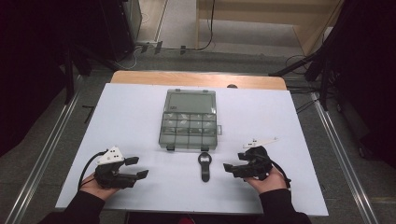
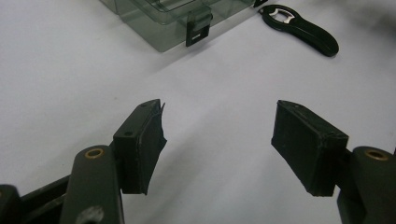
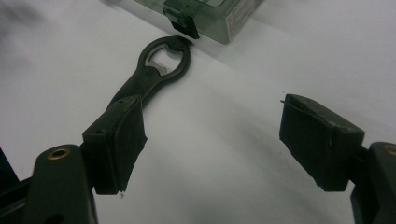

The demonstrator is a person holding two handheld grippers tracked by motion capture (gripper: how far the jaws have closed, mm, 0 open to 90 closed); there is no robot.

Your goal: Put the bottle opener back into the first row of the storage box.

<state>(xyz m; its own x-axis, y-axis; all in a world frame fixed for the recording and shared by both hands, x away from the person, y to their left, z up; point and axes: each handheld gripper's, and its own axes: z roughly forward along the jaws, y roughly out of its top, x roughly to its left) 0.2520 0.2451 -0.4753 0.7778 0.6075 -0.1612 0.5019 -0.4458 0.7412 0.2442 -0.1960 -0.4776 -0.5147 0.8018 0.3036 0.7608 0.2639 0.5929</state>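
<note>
Both grippers sit closest, at the near edge of the white table (image 1: 130, 116), jaws spread wide and holding nothing: left gripper (image 1: 135, 167) off to one side, right gripper (image 1: 229, 168) just beside the bottle opener (image 1: 205, 167).

Biggest thing out there is the clear compartment box (image 1: 189, 120), lid shut, mid-table. The opener lies flat right in front of it, ring end pretty much touching a front latch (image 3: 183, 26), handle pointing back at the person.

Looks like the opener is the target. I'd take it by the handle with the right gripper, jaws square across the narrow part, and drag it clear of the latch before lifting.

Can't really make out what's in the compartments, maybe small clear bits. In the right gripper view, the near jaw covers the handle's end.
</note>
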